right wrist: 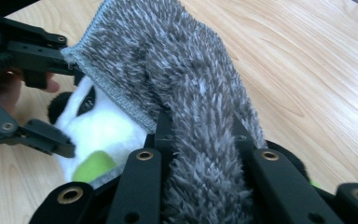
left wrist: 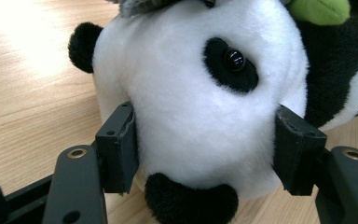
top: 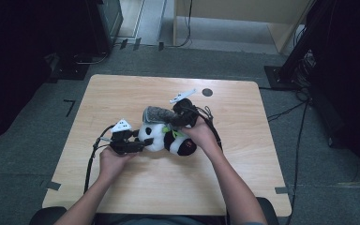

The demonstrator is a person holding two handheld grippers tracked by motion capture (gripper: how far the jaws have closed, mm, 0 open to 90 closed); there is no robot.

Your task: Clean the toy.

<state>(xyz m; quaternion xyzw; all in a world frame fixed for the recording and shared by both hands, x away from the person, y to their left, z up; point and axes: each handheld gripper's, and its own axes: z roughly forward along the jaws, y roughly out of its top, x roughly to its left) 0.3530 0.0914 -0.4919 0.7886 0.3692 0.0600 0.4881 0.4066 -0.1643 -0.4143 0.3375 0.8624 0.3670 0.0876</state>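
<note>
A plush panda (top: pixel 166 138) lies on its side at the middle of the pale wooden bench (top: pixel 122 93), its head pinched between the pads of the left tongs (top: pixel 138 144), which stand roughly half closed and dent the white fur on both cheeks. The right tongs (top: pixel 183 118) are shut tight on a shaggy grey cloth (top: pixel 158 114), bunched into a thick rope between the jaws and draped over the top of the toy. The step in hand appears to be covering or wiping the panda; doing it well likely means keeping the left hold steady while the cloth is drawn across slowly, so that the stitched hem does not snag. The toy is soft, round and short-piled, with black ears, a glossy button eye and a lime-green patch; the cloth is long-fibred, fluffy and limp; the bench is smooth with a fine grain
</note>
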